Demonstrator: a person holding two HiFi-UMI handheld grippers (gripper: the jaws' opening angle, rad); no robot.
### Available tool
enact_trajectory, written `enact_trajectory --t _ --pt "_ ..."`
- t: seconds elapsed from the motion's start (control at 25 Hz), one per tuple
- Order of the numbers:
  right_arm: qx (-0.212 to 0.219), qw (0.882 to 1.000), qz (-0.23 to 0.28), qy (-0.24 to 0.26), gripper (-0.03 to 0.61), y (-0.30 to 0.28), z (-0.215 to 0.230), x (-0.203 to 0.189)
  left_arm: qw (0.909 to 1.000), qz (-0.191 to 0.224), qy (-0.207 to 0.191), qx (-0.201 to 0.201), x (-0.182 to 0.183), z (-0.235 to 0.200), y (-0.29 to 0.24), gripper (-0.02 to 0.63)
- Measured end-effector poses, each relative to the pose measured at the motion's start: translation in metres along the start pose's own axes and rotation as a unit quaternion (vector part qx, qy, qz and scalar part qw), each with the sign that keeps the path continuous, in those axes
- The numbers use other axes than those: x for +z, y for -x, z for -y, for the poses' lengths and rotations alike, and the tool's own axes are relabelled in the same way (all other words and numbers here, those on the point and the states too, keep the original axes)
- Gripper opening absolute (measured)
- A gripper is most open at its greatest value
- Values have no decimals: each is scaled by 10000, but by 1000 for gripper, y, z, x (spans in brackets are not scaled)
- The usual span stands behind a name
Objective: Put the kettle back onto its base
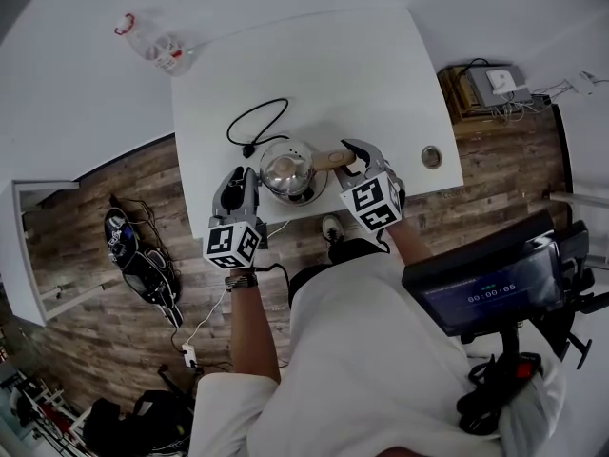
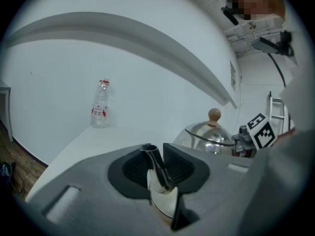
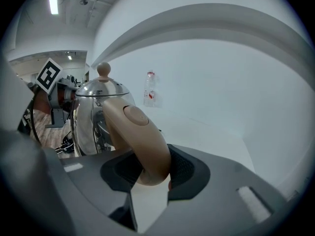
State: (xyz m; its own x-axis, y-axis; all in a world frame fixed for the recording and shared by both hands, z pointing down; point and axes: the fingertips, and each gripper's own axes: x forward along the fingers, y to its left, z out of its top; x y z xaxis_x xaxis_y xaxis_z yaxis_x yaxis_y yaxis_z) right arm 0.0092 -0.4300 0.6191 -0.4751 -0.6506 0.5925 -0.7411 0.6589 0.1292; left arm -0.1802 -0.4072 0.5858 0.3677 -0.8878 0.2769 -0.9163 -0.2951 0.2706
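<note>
kettle [image 1: 288,171] is at the near edge of the white table [image 1: 381,74], between both tools; its underside is hidden, so i cannot tell if it rests on a base. left gripper [image 2: 159,167] is clamped on the spout [image 2: 151,156], right gripper [image 3: 147,170] on the tan handle [image 3: 138,132]. the plastic bottle [image 1: 157,48] has a red label, print too small to read. a screen [image 1: 490,293] shows 00:00:05. a black cable [image 1: 259,120] loops just behind the kettle.
</note>
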Motion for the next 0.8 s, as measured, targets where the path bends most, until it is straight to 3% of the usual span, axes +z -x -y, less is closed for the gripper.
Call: enact_trajectory --t 0.8 --pt "-91 9992 114 -362 148 -1 -1 -7 9999 -110 -78 60 -2 -2 -5 83"
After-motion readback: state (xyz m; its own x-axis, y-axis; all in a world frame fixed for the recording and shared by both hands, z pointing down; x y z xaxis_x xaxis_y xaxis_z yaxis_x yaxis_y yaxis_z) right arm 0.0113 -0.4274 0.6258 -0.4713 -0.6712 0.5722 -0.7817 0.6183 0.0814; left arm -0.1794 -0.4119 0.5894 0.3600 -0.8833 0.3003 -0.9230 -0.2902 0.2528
